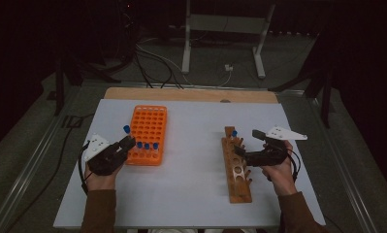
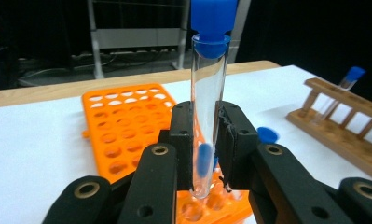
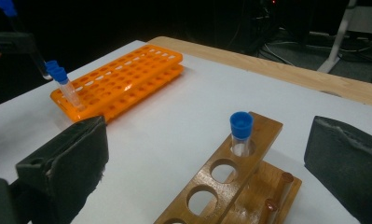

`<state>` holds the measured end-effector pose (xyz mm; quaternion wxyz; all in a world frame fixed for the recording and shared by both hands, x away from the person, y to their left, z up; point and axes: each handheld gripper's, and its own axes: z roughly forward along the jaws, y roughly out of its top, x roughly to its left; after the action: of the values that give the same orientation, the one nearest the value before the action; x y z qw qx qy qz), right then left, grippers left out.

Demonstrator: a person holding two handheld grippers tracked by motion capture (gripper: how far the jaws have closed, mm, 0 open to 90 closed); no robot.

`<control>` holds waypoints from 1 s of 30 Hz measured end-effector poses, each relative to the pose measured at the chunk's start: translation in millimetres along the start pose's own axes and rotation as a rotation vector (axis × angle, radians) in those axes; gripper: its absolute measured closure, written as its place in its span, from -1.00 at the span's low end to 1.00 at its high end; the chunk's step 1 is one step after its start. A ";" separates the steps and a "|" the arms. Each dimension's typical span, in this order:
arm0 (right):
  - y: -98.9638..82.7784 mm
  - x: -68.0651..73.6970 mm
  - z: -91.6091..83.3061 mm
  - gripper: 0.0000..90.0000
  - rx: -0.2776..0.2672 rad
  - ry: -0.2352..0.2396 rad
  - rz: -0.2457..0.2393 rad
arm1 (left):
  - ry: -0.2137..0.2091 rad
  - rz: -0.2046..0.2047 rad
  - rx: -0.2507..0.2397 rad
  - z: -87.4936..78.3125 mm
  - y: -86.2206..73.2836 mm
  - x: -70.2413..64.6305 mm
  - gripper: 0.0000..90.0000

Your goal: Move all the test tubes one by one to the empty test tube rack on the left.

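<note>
Left gripper [image 2: 205,140] clamped on blue-capped tube [image 2: 208,100], upright above near row of orange rack [image 2: 123,126]. Risk: tip misses hole, catches rim, knocks neighbouring tubes [image 1: 147,145]. Right gripper [image 3: 204,154] open, empty, at wooden rack [image 3: 230,172] with one tube [image 3: 241,133].

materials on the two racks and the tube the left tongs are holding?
Orange rack: looks like moulded plastic, uniform bright colour, slight sheen, thin grid walls.
Wooden rack: varnished wood, visible grain, glossy brown, with dowel pegs.
Tube in the left tongs: clear, glass or plastic, can't tell; its blue cap looks like matte plastic.
</note>
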<state>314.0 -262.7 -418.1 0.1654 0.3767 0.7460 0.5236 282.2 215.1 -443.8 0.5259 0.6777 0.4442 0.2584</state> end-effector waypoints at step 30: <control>-0.3 0.9 -0.5 -1.00 -0.005 0.007 -0.001 | 0.059 0.021 0.137 24.7 -33.6 8.8 0.74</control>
<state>313.0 -262.4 -418.1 0.1642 0.3742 0.7453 0.5268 295.4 212.6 -484.2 0.4625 0.7087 0.4691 0.2526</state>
